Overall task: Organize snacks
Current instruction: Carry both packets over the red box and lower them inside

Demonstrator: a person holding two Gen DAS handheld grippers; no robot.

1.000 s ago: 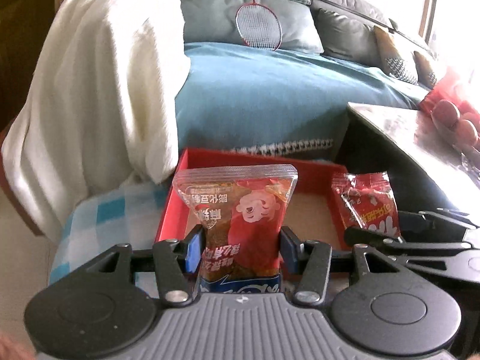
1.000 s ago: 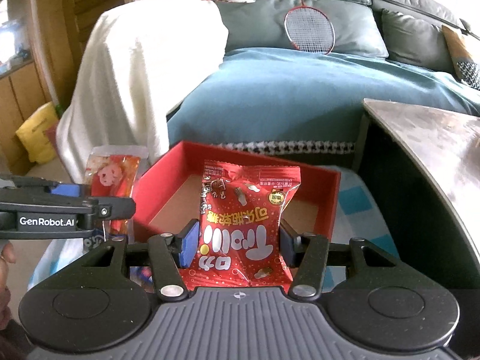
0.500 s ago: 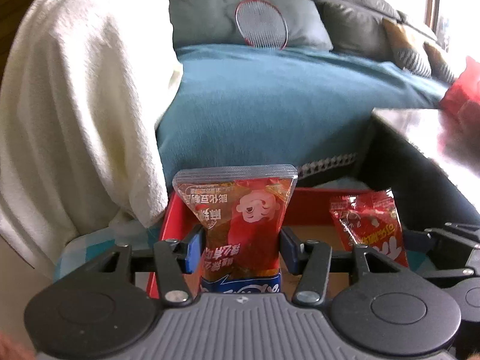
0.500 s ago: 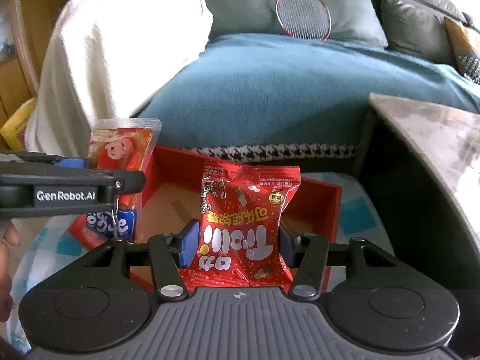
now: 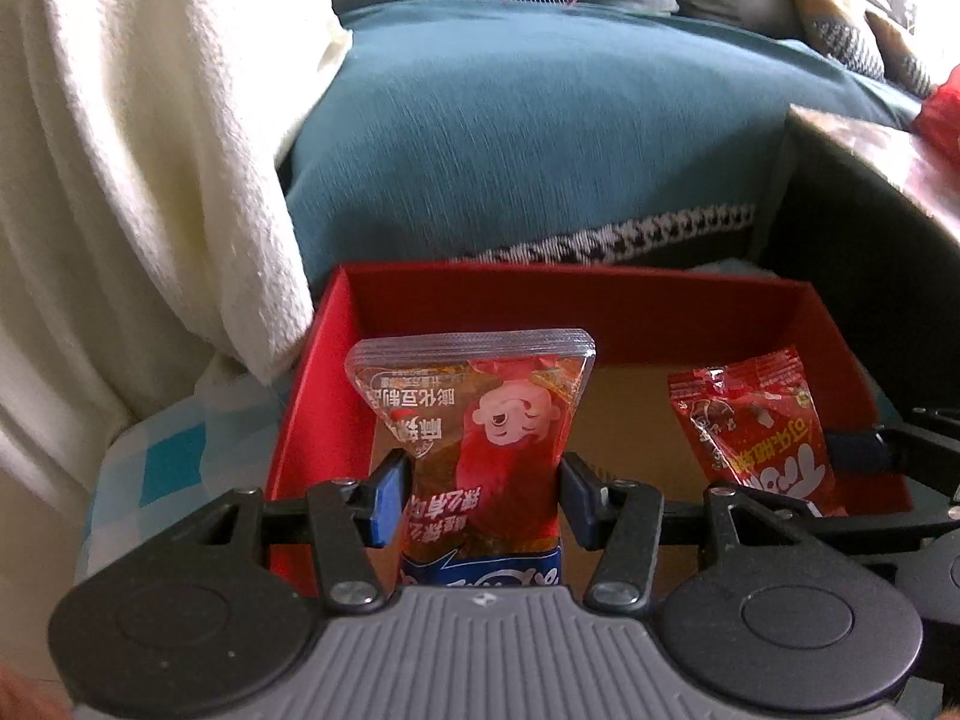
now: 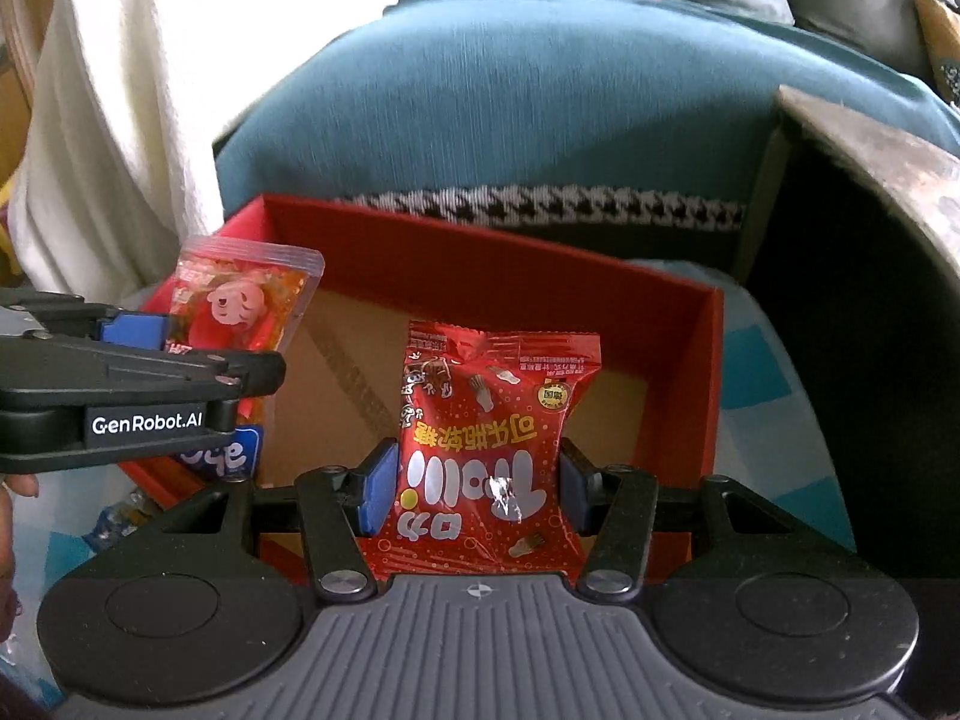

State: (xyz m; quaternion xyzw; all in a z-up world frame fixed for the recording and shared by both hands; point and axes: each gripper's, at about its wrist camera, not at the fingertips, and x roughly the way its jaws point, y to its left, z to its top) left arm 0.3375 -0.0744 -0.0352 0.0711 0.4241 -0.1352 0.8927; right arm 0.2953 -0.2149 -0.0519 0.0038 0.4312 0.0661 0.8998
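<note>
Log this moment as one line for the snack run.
left claw: shut on clear-topped snack packet | right claw: shut on red gummy packet | both packets over red box | box interior: bare

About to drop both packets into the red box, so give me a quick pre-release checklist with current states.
1. Left gripper clamped on the clear packet: ok, pads press both sides.
2. Right gripper clamped on the red packet: ok, pads press both sides.
3. Red box open, floor bare where it shows: ok.
4. Red packet over the box floor: ok.
5. Clear packet inside the left wall: cannot tell; the right wrist view shows it close to that wall.
6. Packets apart from each other: ok, a gap shows between them.
</note>
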